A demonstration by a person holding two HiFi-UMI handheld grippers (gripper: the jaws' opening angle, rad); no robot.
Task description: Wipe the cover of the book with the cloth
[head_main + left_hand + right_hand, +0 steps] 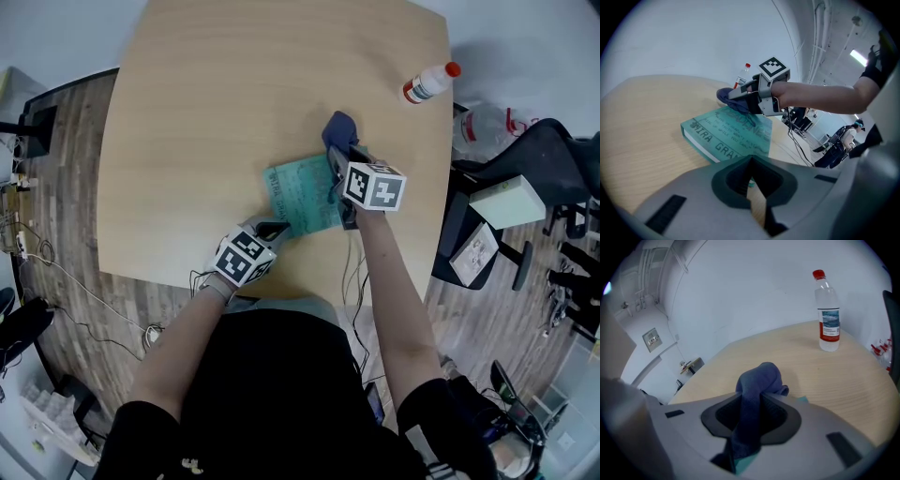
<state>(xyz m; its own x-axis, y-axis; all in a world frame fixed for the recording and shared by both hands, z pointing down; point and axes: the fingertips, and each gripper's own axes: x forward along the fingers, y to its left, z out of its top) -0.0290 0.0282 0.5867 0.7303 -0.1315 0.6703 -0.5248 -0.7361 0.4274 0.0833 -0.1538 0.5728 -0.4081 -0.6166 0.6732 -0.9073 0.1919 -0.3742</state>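
right gripper point(342, 164) is clamped on the blue cloth point(339, 128) at the 1 o'clock corner of the teal book point(298, 192), which lies flat on the table point(216, 94); left gripper point(269, 229), jaws together, sits at the book's 7 o'clock corner; wiping seems under way, with most of the cover likely left

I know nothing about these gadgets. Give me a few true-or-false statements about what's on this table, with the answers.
1. The right gripper is clamped on a dark blue cloth. True.
2. The teal book stands upright. False: it lies flat on the light wooden table.
3. The clear plastic bottle has a red cap. True.
4. The cloth touches the bottle. False: it sits at the book's edge, well apart from the bottle.
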